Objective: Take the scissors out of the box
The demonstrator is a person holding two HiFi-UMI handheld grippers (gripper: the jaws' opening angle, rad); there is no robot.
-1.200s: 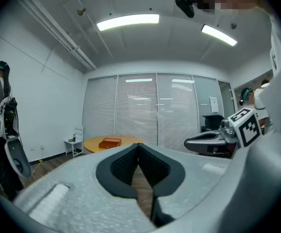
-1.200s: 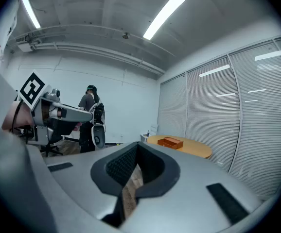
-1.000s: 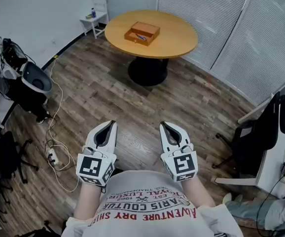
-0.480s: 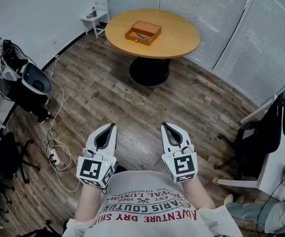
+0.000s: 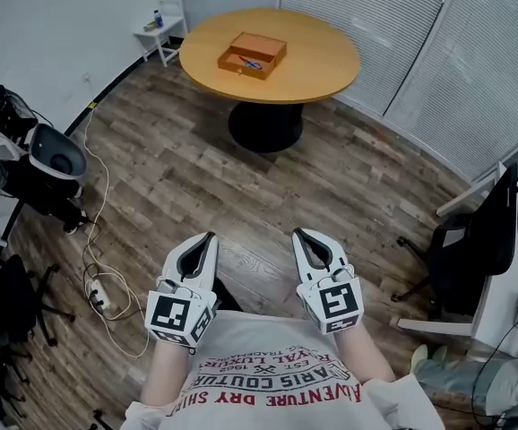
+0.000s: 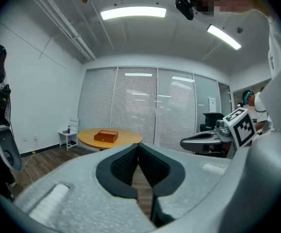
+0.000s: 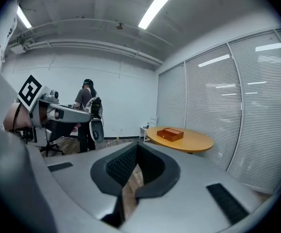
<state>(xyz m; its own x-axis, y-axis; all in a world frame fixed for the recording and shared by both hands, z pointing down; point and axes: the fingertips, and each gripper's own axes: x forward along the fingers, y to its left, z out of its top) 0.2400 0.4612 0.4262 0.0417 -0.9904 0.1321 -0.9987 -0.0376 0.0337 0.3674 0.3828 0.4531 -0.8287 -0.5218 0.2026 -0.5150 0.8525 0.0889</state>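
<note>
An open orange wooden box (image 5: 253, 55) lies on the round wooden table (image 5: 322, 61) far ahead across the room. A small blue-handled pair of scissors (image 5: 253, 63) shows inside its tray. My left gripper (image 5: 209, 238) and right gripper (image 5: 298, 235) are held side by side close to my chest, over the wood floor, both shut and empty. In the left gripper view the box (image 6: 106, 136) is small and distant beyond the shut left gripper (image 6: 138, 145). The right gripper view shows the box (image 7: 170, 133) on the table (image 7: 189, 141) beyond the shut right gripper (image 7: 136, 145).
A white side chair (image 5: 159, 27) with a bottle stands left of the table. A black office chair (image 5: 474, 245) is at the right. Cables and a power strip (image 5: 97, 287) lie on the floor at the left, near a person with equipment (image 5: 44, 161). Blinds line the far wall.
Both grippers have sunk slightly in the head view, still side by side. The view has shifted, so the table and box sit a bit higher and further left. Jaws unchanged.
</note>
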